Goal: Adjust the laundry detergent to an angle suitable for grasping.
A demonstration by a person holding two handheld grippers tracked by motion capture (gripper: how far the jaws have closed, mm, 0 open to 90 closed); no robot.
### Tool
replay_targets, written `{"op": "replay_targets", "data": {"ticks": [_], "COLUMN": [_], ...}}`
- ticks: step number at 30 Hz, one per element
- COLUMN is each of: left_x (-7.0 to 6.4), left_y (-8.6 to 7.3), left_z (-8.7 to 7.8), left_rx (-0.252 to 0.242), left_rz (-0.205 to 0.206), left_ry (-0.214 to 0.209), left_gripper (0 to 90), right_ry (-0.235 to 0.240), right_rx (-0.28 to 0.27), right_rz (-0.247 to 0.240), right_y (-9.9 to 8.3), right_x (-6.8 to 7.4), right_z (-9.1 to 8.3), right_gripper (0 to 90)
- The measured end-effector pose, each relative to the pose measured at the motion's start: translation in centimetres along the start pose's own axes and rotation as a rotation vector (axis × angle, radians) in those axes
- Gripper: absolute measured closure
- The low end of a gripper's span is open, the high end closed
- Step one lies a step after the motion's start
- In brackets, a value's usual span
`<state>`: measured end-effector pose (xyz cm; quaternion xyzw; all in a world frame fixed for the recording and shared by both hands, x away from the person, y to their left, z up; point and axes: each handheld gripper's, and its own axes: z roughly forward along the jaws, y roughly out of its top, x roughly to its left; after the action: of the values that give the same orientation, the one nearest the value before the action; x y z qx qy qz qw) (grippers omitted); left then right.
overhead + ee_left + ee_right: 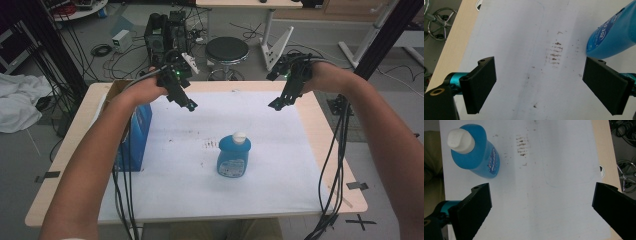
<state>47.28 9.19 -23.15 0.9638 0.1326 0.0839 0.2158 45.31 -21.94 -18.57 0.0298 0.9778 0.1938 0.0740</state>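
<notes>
A blue bottle (233,155) with a white cap stands upright on the white sheet (280,165) near the middle of the table. My left gripper (190,105) hovers above the sheet at the back left of the bottle, jaws wide apart and empty. My right gripper (274,104) hovers at the back right, also open and empty. In the left gripper view the bottle (614,35) lies past the right jaw. In the right gripper view the bottle (475,152) stands beyond the left jaw. Brown smudges (554,53) mark the sheet beside the bottle.
A blue carton (134,137) stands at the table's left side, under the left forearm. Bare wooden table edge (335,150) borders the sheet. A black stool (227,52), electronics and cables sit on the floor behind the table. Cables trail down from both grippers.
</notes>
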Motion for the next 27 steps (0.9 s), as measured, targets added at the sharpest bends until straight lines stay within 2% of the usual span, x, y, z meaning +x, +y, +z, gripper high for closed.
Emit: {"op": "replay_targets", "data": {"ticks": [4,6,9,11,14,15,16,17,18,19,20,21,22,27], "left_x": [0.38,0.63,0.77,0.93,1.00,0.91,1.01,0.94,1.02,1.01,0.99,0.84,0.94,0.92], "left_y": [0.16,0.18,0.06,0.06,0.05,0.08,0.09,0.12,0.16,0.24,0.24,0.27,0.33,0.45], "left_z": [0.27,0.19,0.22,0.14,0.38,0.52,0.57,0.66,0.64,0.59,0.64,0.71,0.65,0.78], "left_rx": [0.036,0.055,0.041,0.068,0.071,0.068,0.078,0.077,0.088,0.096,0.087,0.071,0.084,0.093], "left_rz": [0.010,-0.005,-0.024,0.003,0.020,0.008,0.032,0.032,0.057,0.064,0.070,0.058,0.080,0.095], "left_ry": [-0.026,-0.027,-0.048,-0.052,-0.048,-0.051,-0.053,-0.053,-0.055,-0.054,-0.055,-0.056,-0.055,-0.054], "left_gripper": [11.8,11.8,11.8,11.8,11.8,11.8,11.8,11.8,11.8,11.8,11.8,11.8,11.8,11.8], "right_ry": [0.004,0.006,0.010,0.011,0.016,0.014,0.018,0.018,0.019,0.018,0.018,0.019,0.018,0.021], "right_rx": [0.004,0.003,0.008,0.008,0.010,0.011,0.004,0.008,0.007,0.008,0.007,0.007,0.009,0.006], "right_rz": [0.006,0.002,0.008,0.017,0.015,0.021,0.007,0.013,0.010,0.013,0.016,0.013,0.015,0.008], "right_y": [-0.22,-0.33,-0.44,-0.50,-0.58,-0.58,-0.57,-0.56,-0.56,-0.56,-0.57,-0.57,-0.59,-0.68], "right_x": [-0.17,-0.34,-0.43,-0.41,-0.48,-0.43,-0.53,-0.48,-0.49,-0.47,-0.45,-0.45,-0.43,-0.47], "right_z": [0.22,0.34,0.55,0.64,0.79,0.82,0.89,0.87,0.86,0.83,0.82,0.80,0.78,0.79], "right_gripper": [1.4,1.4,1.4,1.4,1.4,1.4,1.4,1.4,1.4,1.4,1.4,1.4,1.4,1.4]}}
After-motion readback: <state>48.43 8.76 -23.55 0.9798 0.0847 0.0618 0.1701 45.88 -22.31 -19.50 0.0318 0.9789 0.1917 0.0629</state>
